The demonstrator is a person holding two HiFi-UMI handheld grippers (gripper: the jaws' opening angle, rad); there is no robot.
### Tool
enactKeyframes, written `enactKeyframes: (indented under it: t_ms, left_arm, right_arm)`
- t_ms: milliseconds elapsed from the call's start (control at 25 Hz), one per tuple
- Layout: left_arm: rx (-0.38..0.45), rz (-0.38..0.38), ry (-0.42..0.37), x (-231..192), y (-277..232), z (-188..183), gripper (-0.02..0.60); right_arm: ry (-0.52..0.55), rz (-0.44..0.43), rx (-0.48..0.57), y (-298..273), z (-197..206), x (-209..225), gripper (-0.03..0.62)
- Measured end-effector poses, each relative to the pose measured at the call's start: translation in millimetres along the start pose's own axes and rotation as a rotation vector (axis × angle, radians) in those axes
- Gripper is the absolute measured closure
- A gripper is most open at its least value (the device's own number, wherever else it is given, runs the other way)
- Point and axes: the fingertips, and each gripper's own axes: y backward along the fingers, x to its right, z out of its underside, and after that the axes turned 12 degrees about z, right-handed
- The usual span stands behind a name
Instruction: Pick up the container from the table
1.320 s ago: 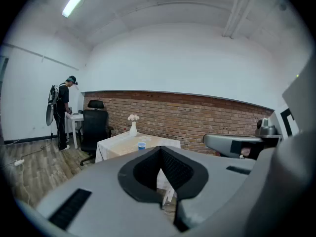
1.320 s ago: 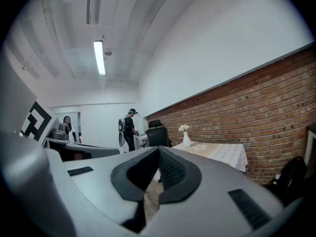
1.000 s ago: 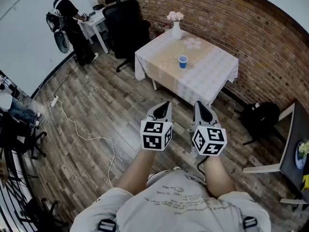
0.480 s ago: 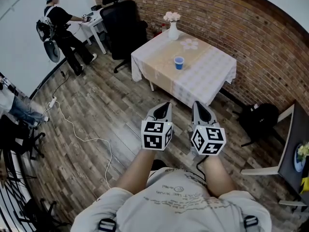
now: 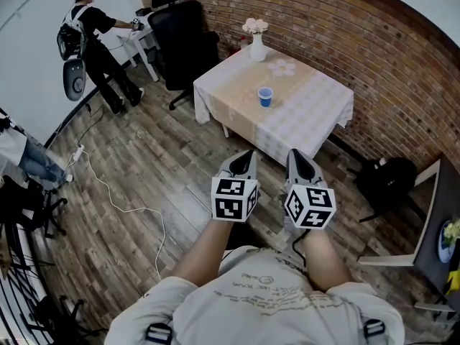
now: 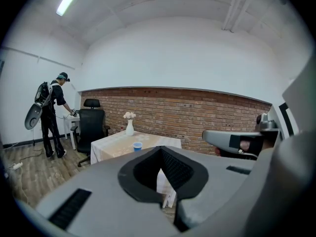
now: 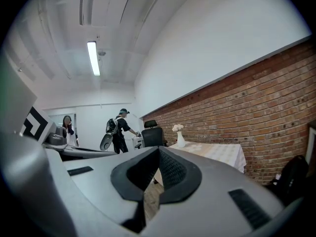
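One table [image 5: 309, 113] under a pale checked cloth stood at the far side by the brick wall, well apart from both grippers. The cloth hung loose over the near edge. Judgement: a gripper or sleeve catching that drape on the way in could drag the cloth and upset everything on it.

Black office chair [image 5: 183, 34] stood just left of the table. Probably no obstacle from the near side, but it would crowd any approach from the left.

Left gripper [image 5: 247, 154] and right gripper [image 5: 296, 154] were held side by side over the wood floor, pointing at the table. Each gripper's own view showed its jaws pressed together with nothing between them. Main risk, as I judged it: arriving with the jaws together would mean pushing the container instead of taking it, and a light cup would tip or skid. They would need to part before contact.

White vase [image 5: 257, 47] with pale flowers stood at the table's far corner, well apart from the container. An overreach could knock it, though that seemed unlikely.

Container [image 5: 265, 96]: a small blue cup, upright, open at the top, standing alone near the middle of the table on the beige strip, nearer than the vase. It looked thin-walled and light, so a hard squeeze might buckle it. Contents could not be told.
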Motion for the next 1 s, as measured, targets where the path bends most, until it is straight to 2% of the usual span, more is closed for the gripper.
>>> enactKeyframes:
  t_ms: [600, 1000]
  left_arm:
    - [-0.006, 0.015, 0.002, -65.5, -60.3, -15.3, 0.58]
    - [-0.033, 0.035, 0.007, -129.3, -108.7, -36.9, 0.58]
  right_arm:
    - [0.03, 0.006, -0.016, -86.8, -0.7, -7.5, 0.592]
    - [0.03, 0.034, -0.04, -163.9, -8.1, -15.6, 0.592]
